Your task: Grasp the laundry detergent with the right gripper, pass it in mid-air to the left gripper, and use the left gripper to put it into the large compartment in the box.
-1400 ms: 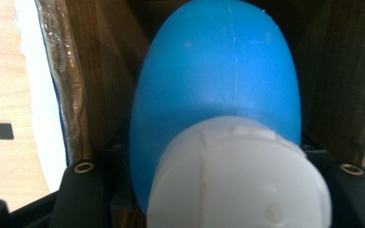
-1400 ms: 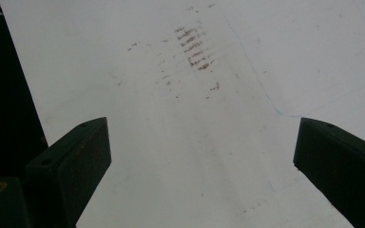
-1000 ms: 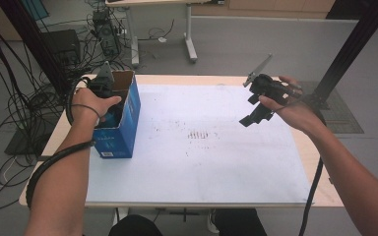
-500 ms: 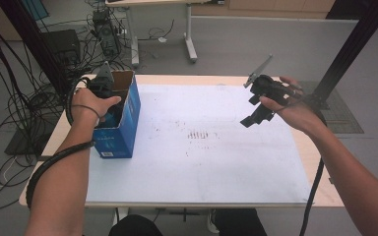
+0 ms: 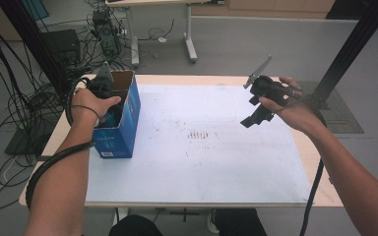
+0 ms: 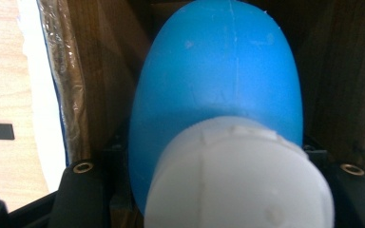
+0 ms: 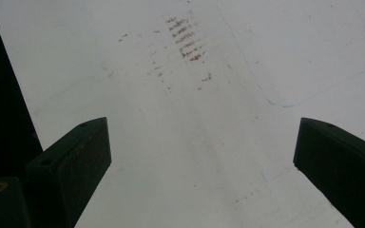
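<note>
- Lifting straight up suited the blue bottle (image 6: 218,80), deep inside the blue box (image 5: 120,130), left claw (image 5: 106,93) clamped around it.
- Right claw (image 7: 202,156) hovered wide open, empty, well right of the box, over the surface (image 5: 202,162).

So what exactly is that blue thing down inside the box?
The blue bottle looks like smooth plastic, rounded and oval, with a faint seam down its middle and a white ribbed cap nearest the camera. It sits inside the blue cardboard box, brown walls on either side. The left gripper reaches into the box, its black jaws flanking the bottle near the cap; whether they clamp it is unclear.
</note>
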`<state>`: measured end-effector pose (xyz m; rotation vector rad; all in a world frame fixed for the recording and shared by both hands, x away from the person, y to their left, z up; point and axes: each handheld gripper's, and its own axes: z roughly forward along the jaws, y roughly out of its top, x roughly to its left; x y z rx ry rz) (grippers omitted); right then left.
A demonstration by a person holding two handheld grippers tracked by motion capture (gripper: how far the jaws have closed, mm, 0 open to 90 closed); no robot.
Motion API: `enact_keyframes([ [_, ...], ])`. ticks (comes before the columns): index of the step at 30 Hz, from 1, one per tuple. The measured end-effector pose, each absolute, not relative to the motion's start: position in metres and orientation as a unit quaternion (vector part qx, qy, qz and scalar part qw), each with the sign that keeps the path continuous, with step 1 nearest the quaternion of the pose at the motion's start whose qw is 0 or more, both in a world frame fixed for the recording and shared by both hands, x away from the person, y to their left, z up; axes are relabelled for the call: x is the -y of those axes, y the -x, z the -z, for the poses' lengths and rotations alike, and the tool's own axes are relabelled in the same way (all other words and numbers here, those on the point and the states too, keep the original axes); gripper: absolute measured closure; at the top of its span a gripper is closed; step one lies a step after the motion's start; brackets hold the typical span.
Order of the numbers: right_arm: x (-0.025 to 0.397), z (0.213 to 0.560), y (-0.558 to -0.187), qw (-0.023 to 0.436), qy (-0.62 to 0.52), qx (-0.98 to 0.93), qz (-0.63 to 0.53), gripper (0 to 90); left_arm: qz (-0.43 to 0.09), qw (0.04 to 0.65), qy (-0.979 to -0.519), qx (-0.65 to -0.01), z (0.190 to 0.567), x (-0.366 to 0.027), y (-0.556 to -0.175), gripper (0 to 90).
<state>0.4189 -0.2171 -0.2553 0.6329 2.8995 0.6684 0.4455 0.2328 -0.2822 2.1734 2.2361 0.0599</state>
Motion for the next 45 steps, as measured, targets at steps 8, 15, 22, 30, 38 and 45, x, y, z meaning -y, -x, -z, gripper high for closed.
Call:
enact_keyframes([
  [8,0.2183,0.2535,-0.4195,0.054,-0.21,-0.952,-0.217,5.1,-0.02,0.011,-0.697,-0.716,0.2823,-0.232,-0.4456,37.2],
  [15,0.2188,0.2531,-0.4197,0.055,-0.209,-0.952,-0.216,5.1,-0.022,0.008,-0.699,-0.715,0.2823,-0.2308,-0.4456,37.2],
  [22,0.2209,0.2534,-0.4201,0.057,-0.21,-0.952,-0.217,5.0,-0.025,0.004,-0.699,-0.715,0.2824,-0.2291,-0.4456,37.2],
  [30,0.222,0.2524,-0.4199,0.057,-0.211,-0.951,-0.217,5.0,-0.026,0.003,-0.7,-0.714,0.2825,-0.2279,-0.4458,37.2],
  [38,0.2224,0.2537,-0.4201,0.055,-0.211,-0.952,-0.215,5.1,-0.025,0.003,-0.701,-0.713,0.2825,-0.2284,-0.4458,37.3],
  [45,0.2211,0.2516,-0.4201,0.056,-0.21,-0.952,-0.214,5.1,-0.026,0.004,-0.701,-0.713,0.2826,-0.229,-0.4455,37.3],
])
